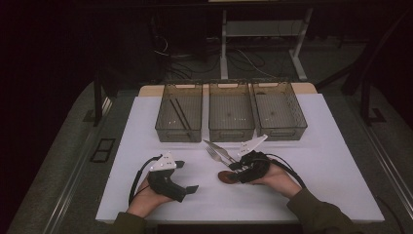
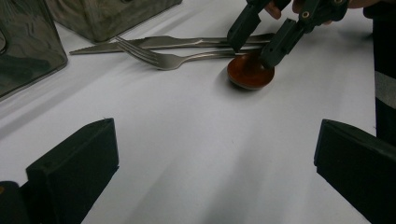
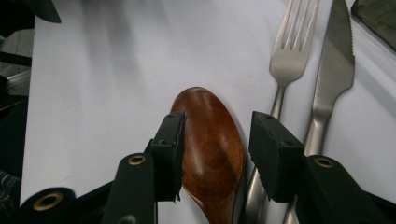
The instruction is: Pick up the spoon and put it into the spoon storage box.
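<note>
From above, three see-through grey plastic bins [image 1: 231,113] stand in a row, and the left one holds thin dark sticks [image 1: 179,113].

Up close, one brown wooden spoon [image 3: 212,149] lies on the white table [image 3: 93,93] beside one silver metal fork [image 3: 287,56] and one silver metal knife [image 3: 334,70]. The right gripper [image 3: 215,149] sits around the spoon bowl, touching one side, not squeezing. The left gripper [image 2: 215,158] is wide apart, holding nothing.
</note>
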Demonstrator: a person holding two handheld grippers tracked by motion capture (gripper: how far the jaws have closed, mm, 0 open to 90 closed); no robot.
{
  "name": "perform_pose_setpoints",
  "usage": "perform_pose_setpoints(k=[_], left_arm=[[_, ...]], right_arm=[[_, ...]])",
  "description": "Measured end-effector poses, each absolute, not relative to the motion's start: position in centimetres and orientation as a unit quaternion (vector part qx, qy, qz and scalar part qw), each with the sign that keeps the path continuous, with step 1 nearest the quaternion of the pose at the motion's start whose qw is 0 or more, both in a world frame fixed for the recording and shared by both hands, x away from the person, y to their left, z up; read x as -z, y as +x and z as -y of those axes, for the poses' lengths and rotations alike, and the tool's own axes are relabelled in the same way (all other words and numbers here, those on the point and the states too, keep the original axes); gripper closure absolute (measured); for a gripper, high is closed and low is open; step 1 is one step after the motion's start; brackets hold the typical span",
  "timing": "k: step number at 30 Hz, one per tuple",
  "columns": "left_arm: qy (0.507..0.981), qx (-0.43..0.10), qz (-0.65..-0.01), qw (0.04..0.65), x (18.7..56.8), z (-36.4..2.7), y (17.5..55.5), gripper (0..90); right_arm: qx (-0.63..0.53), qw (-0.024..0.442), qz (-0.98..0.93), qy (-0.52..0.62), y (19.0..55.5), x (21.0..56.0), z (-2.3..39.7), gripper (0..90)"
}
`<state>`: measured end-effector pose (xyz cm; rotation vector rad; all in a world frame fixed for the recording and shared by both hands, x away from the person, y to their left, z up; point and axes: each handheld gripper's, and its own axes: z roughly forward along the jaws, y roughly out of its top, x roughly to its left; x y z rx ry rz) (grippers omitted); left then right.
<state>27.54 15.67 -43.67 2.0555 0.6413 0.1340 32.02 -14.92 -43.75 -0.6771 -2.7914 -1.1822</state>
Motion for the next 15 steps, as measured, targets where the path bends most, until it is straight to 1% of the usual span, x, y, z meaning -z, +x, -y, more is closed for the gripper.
perform_pose_setpoints(k=[3, 4, 15], left_arm=[[0.84, -0.054, -0.262, 0.472, 43.7, -15.6, 27.51, 0.0], [0.84, -0.055, -0.262, 0.472, 43.69, -15.59, 27.5, 0.0], [0.84, -0.056, -0.261, 0.472, 43.62, -15.62, 27.49, 0.0]], right_arm=[[0.377, 0.014, 0.902, -0.211, 31.91, 43.91, 14.76, 54.5], [0.371, 0.004, 0.908, -0.195, 32.05, 44.0, 14.84, 54.4], [0.364, -0.009, 0.915, -0.175, 31.62, 44.09, 14.43, 53.9]])
